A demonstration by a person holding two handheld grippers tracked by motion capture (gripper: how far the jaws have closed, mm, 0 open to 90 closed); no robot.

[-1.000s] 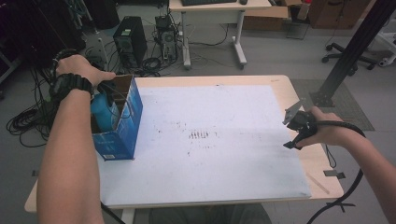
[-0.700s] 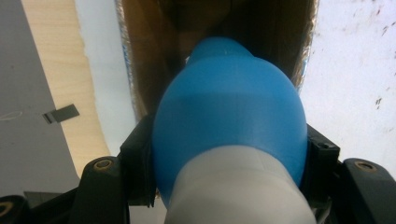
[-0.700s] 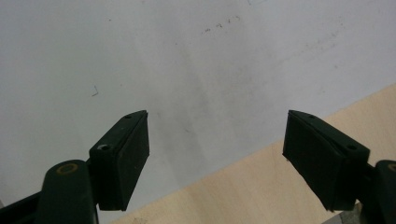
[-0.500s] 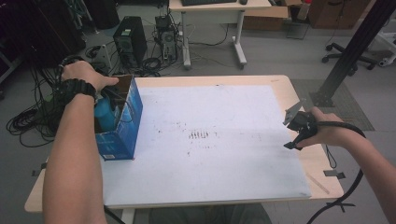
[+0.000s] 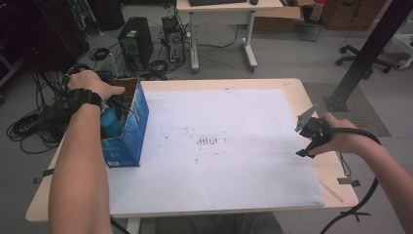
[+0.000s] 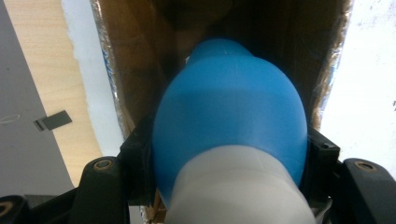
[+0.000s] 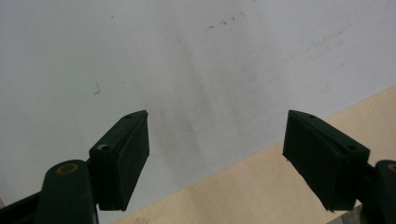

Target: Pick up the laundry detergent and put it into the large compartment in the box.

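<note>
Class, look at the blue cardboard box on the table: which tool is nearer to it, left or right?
Left. The left tool reaches into the blue box, gripping a blue bulb; the right tool hovers at the table's opposite edge.

A smooth, faintly glossy blue plastic bulb with a matt white neck [image 6: 229, 140] sits inside a blue printed cardboard box [image 5: 127, 141] whose inner walls are raw brown board. The pale wooden tabletop [image 5: 319, 170] carries a matt white sheet [image 5: 219, 161], scuffed with dark marks.
</note>
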